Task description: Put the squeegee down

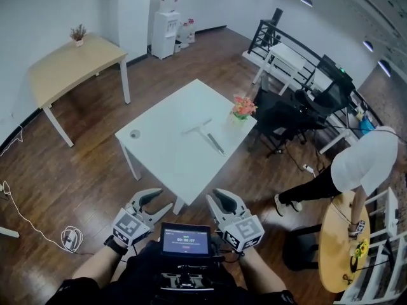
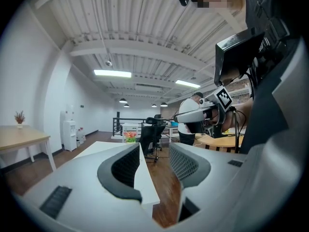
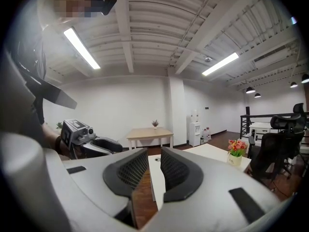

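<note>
Where the floor runs furthest left stands a wooden table (image 1: pixel 70 65). Left gripper (image 1: pixel 162 200): held low by the person's body, jaws parted, nothing between them. White table (image 1: pixel 165 157): mid-room, well apart from both grippers. Squeegee (image 1: pixel 205 134): lying flat on the white table, towards its right side. Right gripper (image 1: pixel 215 197): low beside the left, jaws parted by a narrower gap, empty. Flower pot (image 1: pixel 241 108): at the white table's right edge, near the squeegee. Person in white shirt (image 1: pixel 365 161): far right.
</note>
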Tool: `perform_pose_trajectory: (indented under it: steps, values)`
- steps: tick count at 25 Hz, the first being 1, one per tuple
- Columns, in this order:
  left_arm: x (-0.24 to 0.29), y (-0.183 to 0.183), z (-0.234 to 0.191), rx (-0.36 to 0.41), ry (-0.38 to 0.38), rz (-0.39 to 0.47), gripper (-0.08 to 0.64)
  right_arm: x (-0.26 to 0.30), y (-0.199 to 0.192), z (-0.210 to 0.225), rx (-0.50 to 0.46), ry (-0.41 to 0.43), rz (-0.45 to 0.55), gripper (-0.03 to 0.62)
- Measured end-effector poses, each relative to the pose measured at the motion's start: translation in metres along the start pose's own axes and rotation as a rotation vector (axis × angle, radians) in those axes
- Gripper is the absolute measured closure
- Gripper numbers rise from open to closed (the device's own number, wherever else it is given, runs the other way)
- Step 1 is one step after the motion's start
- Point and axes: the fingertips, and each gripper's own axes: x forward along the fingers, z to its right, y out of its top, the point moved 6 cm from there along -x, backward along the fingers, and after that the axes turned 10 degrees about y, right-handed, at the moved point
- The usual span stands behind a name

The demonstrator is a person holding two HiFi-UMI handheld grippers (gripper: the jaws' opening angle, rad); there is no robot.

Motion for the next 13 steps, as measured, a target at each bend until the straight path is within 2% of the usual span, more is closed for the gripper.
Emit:
perform_pose_trajectory:
  steps: [10, 13]
  values:
    - [0.009, 0.013, 0.010, -0.018, 0.033, 0.021, 0.360, -0.010, 0.002, 0.012, 0.010, 0.031, -0.003, 0.488]
    - [0.008, 0.012, 0.013, 0.004, 0.026, 0.017, 0.360, -0.012, 0.001, 0.012, 0.012, 0.026, -0.012, 0.488]
